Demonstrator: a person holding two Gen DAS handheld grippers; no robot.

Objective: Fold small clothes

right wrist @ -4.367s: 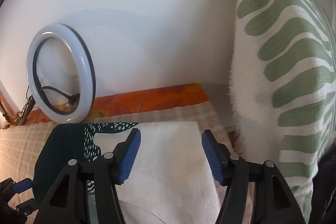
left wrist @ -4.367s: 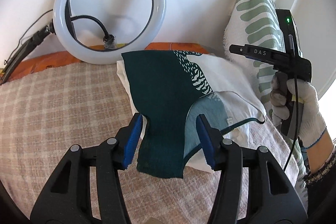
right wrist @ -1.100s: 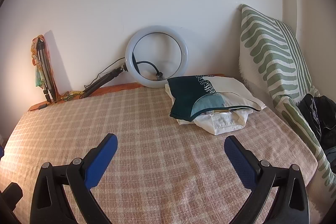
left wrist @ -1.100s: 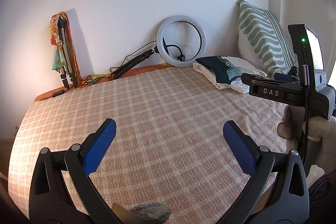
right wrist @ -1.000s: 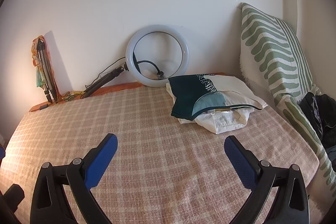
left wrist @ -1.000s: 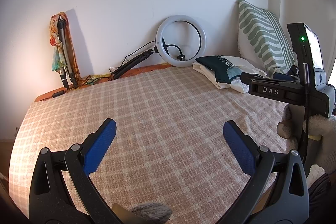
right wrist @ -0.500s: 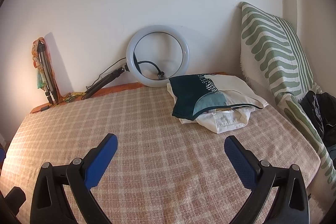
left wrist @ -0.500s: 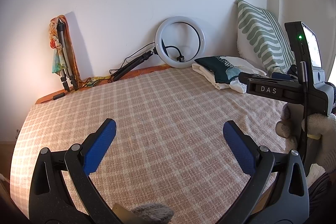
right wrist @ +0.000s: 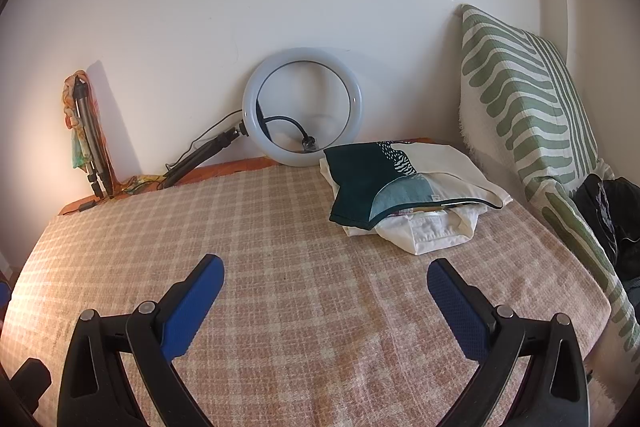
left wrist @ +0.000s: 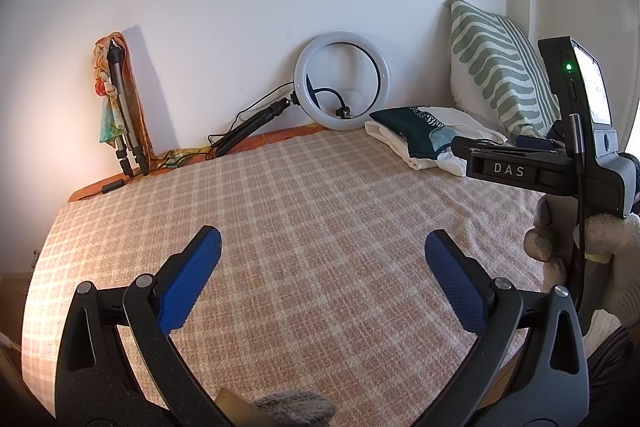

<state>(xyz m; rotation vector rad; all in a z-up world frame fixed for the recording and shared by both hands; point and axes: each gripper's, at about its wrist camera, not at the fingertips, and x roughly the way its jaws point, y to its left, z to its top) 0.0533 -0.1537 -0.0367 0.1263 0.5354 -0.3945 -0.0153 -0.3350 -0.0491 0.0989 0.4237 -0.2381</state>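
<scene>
The folded clothes (right wrist: 404, 187) are lying far ahead of the left gripper (left wrist: 322, 259) and right gripper (right wrist: 325, 287), both now gaping wide and empty, having backed away since earlier.

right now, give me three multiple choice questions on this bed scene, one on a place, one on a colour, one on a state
1. Where is the stack of clothes?
A. middle of the bed
B. far corner, beside the ring light and striped pillow
C. on the floor

2. What colour are the gripper pads?
A. red
B. yellow
C. blue

3. How are the left gripper and right gripper?
A. both open and empty
B. both shut on cloth
C. one holds the pillow

Answers: 1 B, the stack lies by the light and pillow. 2 C, the pads are blue. 3 A, only the checked bedspread shows between the spread jaws.
</scene>
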